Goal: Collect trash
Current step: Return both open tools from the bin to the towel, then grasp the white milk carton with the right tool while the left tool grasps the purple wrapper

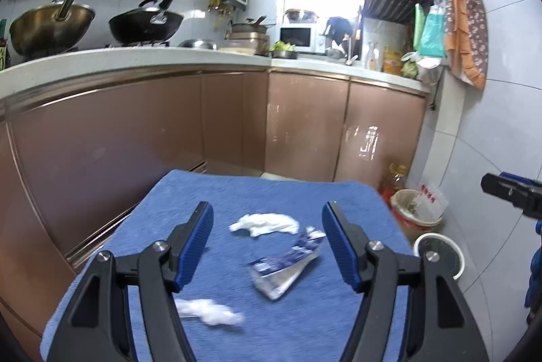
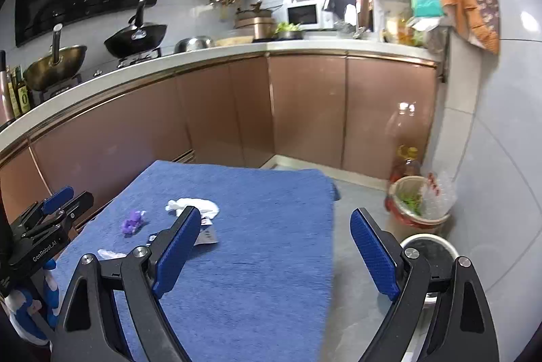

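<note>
Crumpled tissues, torn wrapper on blue cloth.

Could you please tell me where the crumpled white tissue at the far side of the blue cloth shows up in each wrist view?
Left wrist: the white tissue lies at centre, between the open fingers, just beyond the blue-and-white wrapper.
Right wrist: the same tissue sits left of centre, just above the left finger's tip.
Shared landmark: the lined trash bin on the floor by the wall.

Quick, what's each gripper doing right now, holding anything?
Left gripper: open, holding nothing.
Right gripper: open, holding nothing.
</note>
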Motion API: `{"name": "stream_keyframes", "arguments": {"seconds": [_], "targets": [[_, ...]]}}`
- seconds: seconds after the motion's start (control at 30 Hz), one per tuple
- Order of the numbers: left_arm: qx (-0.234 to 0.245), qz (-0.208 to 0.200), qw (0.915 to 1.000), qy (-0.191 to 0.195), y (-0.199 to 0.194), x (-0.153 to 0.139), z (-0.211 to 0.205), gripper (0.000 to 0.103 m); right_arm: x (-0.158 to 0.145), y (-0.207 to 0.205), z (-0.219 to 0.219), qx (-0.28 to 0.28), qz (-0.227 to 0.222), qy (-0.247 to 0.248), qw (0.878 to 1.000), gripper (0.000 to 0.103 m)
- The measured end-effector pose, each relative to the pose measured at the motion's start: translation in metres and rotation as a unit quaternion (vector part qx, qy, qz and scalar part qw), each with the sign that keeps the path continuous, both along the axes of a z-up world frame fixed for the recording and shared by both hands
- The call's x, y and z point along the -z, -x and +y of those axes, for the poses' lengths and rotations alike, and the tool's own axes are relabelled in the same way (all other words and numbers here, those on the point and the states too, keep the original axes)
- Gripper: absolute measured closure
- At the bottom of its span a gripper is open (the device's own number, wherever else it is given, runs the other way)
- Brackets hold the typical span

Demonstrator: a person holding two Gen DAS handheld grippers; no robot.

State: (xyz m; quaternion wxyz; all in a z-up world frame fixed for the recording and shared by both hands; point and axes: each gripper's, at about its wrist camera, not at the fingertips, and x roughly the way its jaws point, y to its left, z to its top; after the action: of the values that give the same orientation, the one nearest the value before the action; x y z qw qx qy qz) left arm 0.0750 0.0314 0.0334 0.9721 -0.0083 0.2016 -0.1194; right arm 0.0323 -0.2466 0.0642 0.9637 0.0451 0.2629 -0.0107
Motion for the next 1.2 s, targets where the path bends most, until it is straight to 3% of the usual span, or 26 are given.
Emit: {"name": "stream_keyframes", "arguments": {"seconds": [0.3, 0.53, 0.87, 1.2], "targets": [[-0.039, 0.052, 0.9979, -0.006, -0.051, 0.033, 0.075, 0.038, 0.036, -0.055, 0.028, -0.051, 0.044, -0.047, 0.997, 0.014], [-0.041, 0.107, 0.9934, 0.007, -0.099, 0.064, 0.109, 0.038, 0.085, -0.104, 0.055, -0.093, 0.108, -0.090, 0.986, 0.014], [0.033, 0.197, 0.9794, -0.025, -0.163, 0.116, 0.093, 0.038, 0.155, -0.159, 0.101, -0.148, 0.208, -0.179, 0.950, 0.014], [0.045, 0.215, 0.9755, -0.018, -0.171, 0.131, 0.092, 0.038, 0.175, -0.184, 0.113, -0.159, 0.232, -0.218, 0.935, 0.017]]}}
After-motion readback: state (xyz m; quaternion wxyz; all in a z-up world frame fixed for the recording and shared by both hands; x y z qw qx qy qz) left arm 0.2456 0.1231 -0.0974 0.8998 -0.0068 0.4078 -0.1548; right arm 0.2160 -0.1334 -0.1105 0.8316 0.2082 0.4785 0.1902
